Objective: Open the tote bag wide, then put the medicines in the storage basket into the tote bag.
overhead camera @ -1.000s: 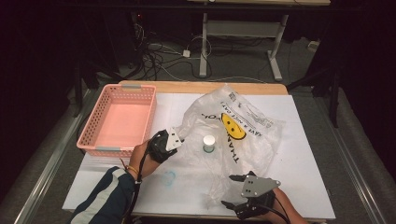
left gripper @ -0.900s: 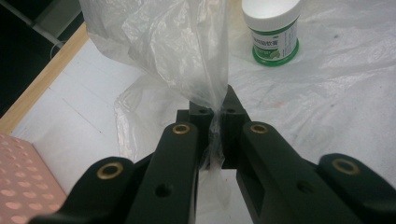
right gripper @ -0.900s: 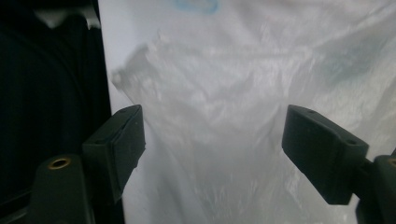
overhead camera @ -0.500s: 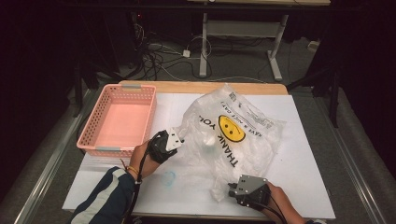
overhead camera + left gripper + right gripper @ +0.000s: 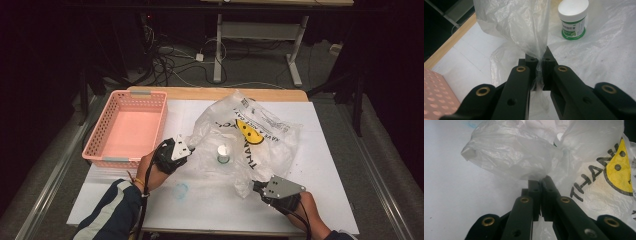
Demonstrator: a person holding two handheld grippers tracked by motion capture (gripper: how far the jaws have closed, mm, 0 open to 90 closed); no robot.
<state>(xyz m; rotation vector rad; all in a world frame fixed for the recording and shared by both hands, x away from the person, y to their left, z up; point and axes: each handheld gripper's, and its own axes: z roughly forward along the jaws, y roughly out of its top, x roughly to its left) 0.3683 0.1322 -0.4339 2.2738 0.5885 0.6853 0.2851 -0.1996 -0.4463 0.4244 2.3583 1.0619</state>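
White table [image 5: 330, 165], dark room. Bag [image 5: 250, 142] mid-table, jar [image 5: 223, 152] inside. Left gripper [image 5: 186, 149] pinches left edge; right gripper [image 5: 256, 187] just clamped near edge. Mouth held; jar not out, basket [image 5: 100, 150] empty.

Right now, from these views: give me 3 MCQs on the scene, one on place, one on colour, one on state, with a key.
1. Where does the small jar stand?
A. in the basket
B. on the plastic bag, between the two grippers
C. on the floor

2. What colour is the basket?
A. pink
B. blue
C. black

3. What is the left gripper doing?
A. hanging open above the table
B. shut on the jar
C. shut on the plastic bag

Key: 1 B, the high view shows the jar on the bag film between the left gripper and the right gripper. 2 A, its walls and floor are pink. 3 C, the left gripper view shows film pinched between the jaws.
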